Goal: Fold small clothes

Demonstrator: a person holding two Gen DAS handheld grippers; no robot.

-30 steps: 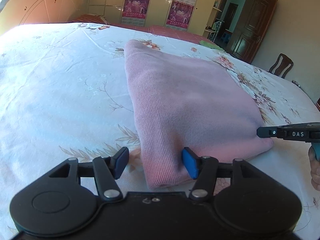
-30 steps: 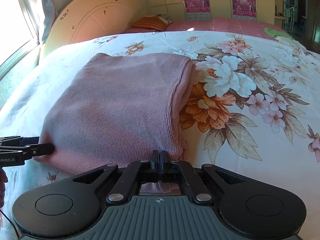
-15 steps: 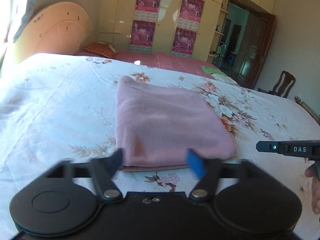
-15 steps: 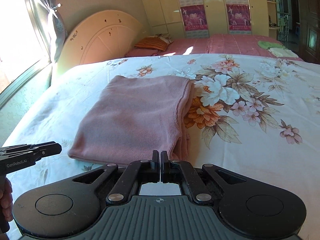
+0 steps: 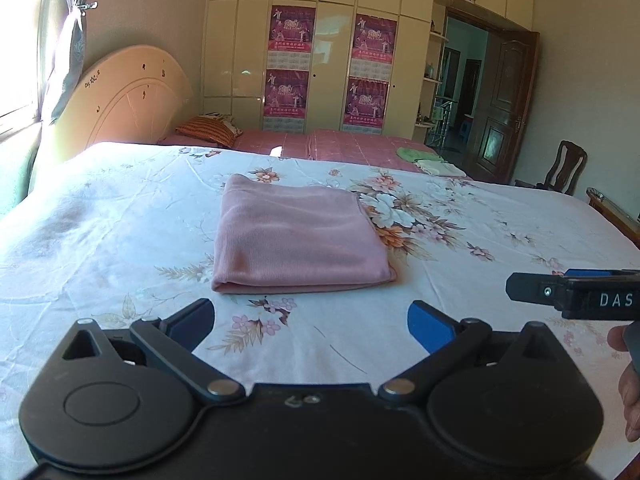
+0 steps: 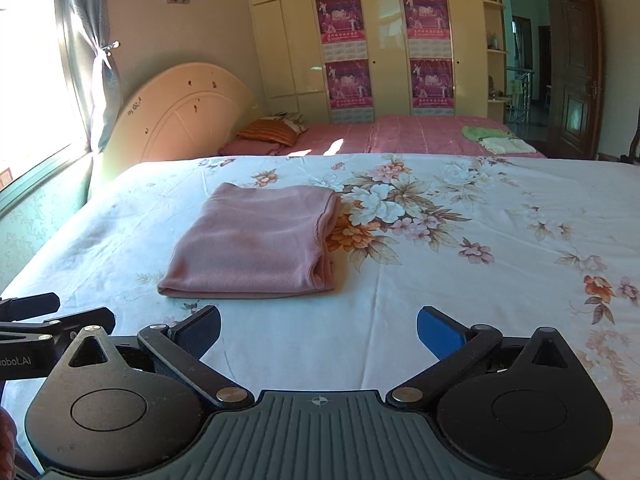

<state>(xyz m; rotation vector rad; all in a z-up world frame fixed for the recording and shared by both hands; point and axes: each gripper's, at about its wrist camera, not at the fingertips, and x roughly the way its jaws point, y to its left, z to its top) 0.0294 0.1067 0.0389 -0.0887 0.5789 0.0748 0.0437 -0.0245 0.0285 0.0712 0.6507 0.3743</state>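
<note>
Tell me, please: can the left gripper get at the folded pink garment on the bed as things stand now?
Probably yes. The left gripper is open and empty, and only bare floral sheet lies between it and the pink garment.

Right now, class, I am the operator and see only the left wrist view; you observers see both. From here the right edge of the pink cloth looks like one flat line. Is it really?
Observer: No. In the right wrist view the pink cloth shows several stacked layers down its right edge, slightly bunched at the near corner.
Operator: I see only the tip of the right tongs. Are they holding anything?
Observer: Nothing. The right tongs have just been opening. They stand wide apart, short of the cloth, with only the flowered bedsheet between them.
</note>
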